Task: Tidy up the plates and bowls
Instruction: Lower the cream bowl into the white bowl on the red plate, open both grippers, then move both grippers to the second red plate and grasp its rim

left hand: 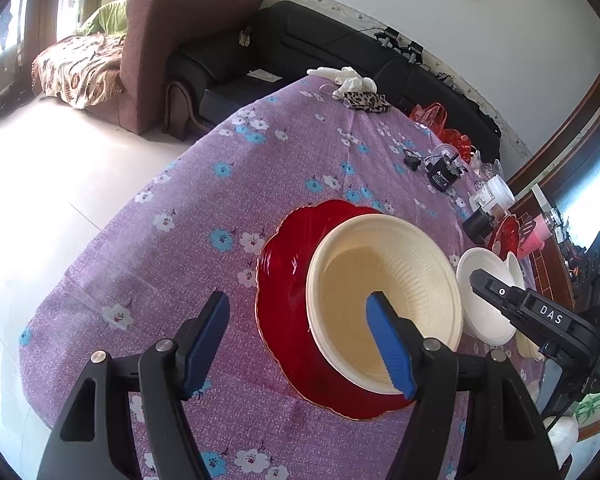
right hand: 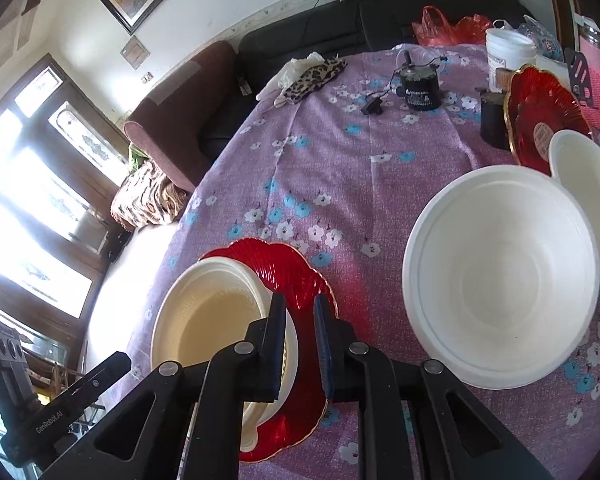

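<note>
A cream bowl (left hand: 384,304) sits on a red scalloped plate (left hand: 288,300) on the purple floral tablecloth (left hand: 204,216). My left gripper (left hand: 300,320) is open above the plate's near side, its right finger over the bowl's inside. In the right wrist view the same cream bowl (right hand: 204,320) and red plate (right hand: 300,280) lie at lower left. My right gripper (right hand: 300,312) hangs over the plate's right part with a narrow gap between its jaws and nothing in it. A large white bowl (right hand: 500,280) stands to the right, a second white bowl (right hand: 588,192) behind it, leaning on another red plate (right hand: 544,120).
At the table's far side lie a leopard-print cloth (right hand: 316,76), white gloves (left hand: 348,76), a black charger with cable (right hand: 418,88), a white jar (right hand: 508,56), a dark cup (right hand: 492,120) and red bags (right hand: 452,26). Sofas (left hand: 292,52) stand beyond the table.
</note>
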`<state>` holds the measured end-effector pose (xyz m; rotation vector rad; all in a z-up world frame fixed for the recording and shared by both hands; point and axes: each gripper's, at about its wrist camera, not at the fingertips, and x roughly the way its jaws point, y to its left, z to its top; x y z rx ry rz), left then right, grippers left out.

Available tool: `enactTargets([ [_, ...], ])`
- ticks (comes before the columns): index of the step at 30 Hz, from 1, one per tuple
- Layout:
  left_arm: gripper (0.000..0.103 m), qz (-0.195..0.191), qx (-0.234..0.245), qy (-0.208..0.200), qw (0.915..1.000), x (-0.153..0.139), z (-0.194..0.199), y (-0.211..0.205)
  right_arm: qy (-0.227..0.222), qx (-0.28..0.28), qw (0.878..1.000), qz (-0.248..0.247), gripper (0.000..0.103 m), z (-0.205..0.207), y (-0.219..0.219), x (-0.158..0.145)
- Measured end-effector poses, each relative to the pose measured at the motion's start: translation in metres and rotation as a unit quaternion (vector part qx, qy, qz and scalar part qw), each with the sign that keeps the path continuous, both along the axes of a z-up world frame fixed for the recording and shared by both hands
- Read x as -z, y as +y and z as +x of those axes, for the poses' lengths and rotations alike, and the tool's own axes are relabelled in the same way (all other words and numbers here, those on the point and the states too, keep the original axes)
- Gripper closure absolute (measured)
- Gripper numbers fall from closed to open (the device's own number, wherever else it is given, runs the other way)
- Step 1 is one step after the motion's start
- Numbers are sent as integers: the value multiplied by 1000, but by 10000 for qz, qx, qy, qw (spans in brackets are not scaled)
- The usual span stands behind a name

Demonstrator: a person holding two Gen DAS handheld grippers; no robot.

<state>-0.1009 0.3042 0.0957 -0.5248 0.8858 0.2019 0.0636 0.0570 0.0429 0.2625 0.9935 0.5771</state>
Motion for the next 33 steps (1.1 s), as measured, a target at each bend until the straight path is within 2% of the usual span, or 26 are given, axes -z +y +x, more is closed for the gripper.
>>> enactTargets([
  [3,33,108,26,-97,9999,-9,-5,-6,-151,32,9999,-22,87,-10,-14,-8],
  [6,27,319,90,-298,9990,-23,-12,-20,-401,126,9990,-149,86,-21,-35,-16],
  [9,26,628,91,-642,9959,-40,-20,-37,-631,263,9972,-289,75,-33,-63,-24],
  [11,19,1056,50,-1012,9892,-58,-29,-55,-772,412,9955,-357,61,-40,-86,-30],
  [13,6,1372,11,-1373,9810,-74,-38,-74,-929,610,9928,-449,58,-48,-110,-37],
  [16,4,1593,195,-1797,9705,-92,-47,-100,-1124,960,9872,-603,52,-57,-149,-47],
  [17,3,1607,298,-1831,9694,-96,-46,-108,-1147,1072,9857,-611,47,-59,-162,-49],
  [19,3,1612,480,-1784,9695,-99,-42,-122,-1156,1309,9828,-593,44,-64,-189,-52],
  [25,3,1679,926,-1461,9705,-90,-22,-162,-1047,1744,9776,-544,44,-75,-245,-51],
  [28,3,1751,1112,-1393,9683,-88,-21,-178,-963,1830,9772,-473,43,-76,-262,-48],
  [33,3,1854,1313,-1522,9619,-105,-23,-188,-1025,1896,9752,-502,42,-75,-273,-57],
])
